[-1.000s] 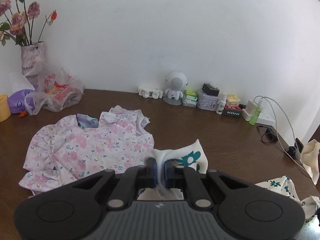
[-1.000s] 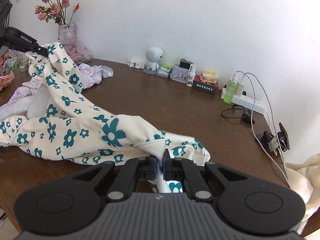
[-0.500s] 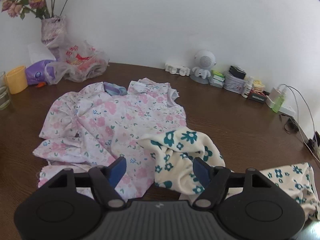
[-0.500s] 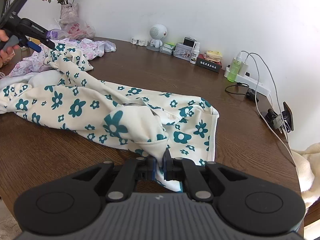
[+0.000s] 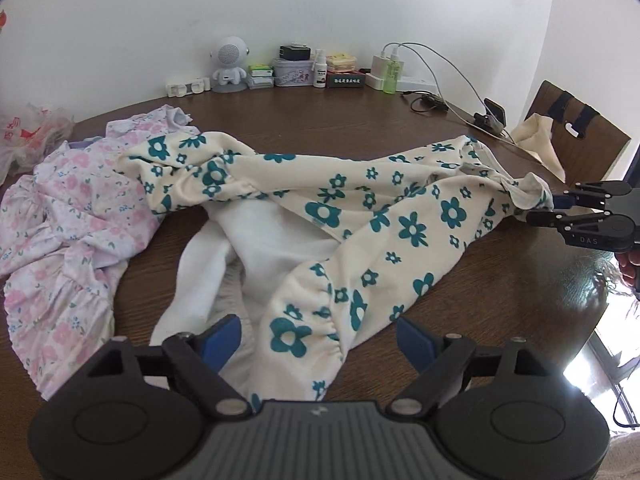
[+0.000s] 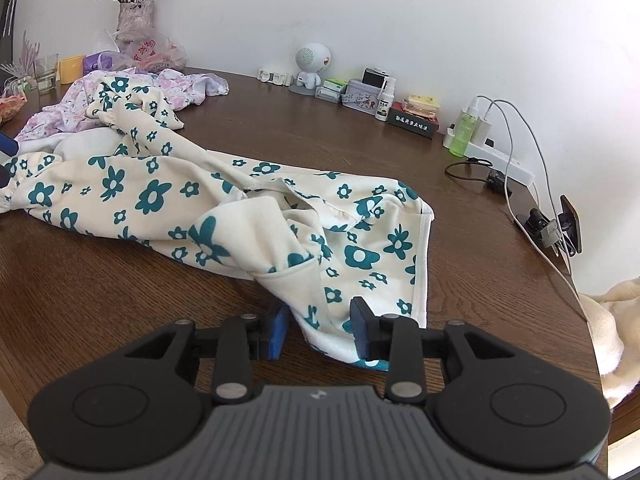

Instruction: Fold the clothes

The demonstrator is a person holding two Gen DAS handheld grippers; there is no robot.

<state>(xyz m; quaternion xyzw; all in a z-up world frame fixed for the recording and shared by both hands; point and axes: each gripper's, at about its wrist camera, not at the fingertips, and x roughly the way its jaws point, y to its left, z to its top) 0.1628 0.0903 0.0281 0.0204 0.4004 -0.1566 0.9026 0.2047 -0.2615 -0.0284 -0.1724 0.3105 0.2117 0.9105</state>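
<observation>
Cream garment with teal flowers (image 5: 360, 216) sprawled across the brown table (image 5: 320, 128), one end lapping onto a pink floral garment (image 5: 72, 216). Left gripper (image 5: 320, 340) spread wide and opening further, over the cream hem, pressing nothing. Right gripper (image 6: 320, 326) also opening, cloth corner lying loose between the blue pads (image 6: 276, 332). Beyond the cream garment, along the wall: white robot figure (image 6: 312, 64), small boxes (image 6: 416, 116), green bottle (image 6: 462, 132), power strip (image 6: 504, 162) with trailing cables. Vase of flowers (image 6: 134, 16) behind the pink floral garment.

Bright, sharp daylight; window glare lower right; fisheye-bent edges
</observation>
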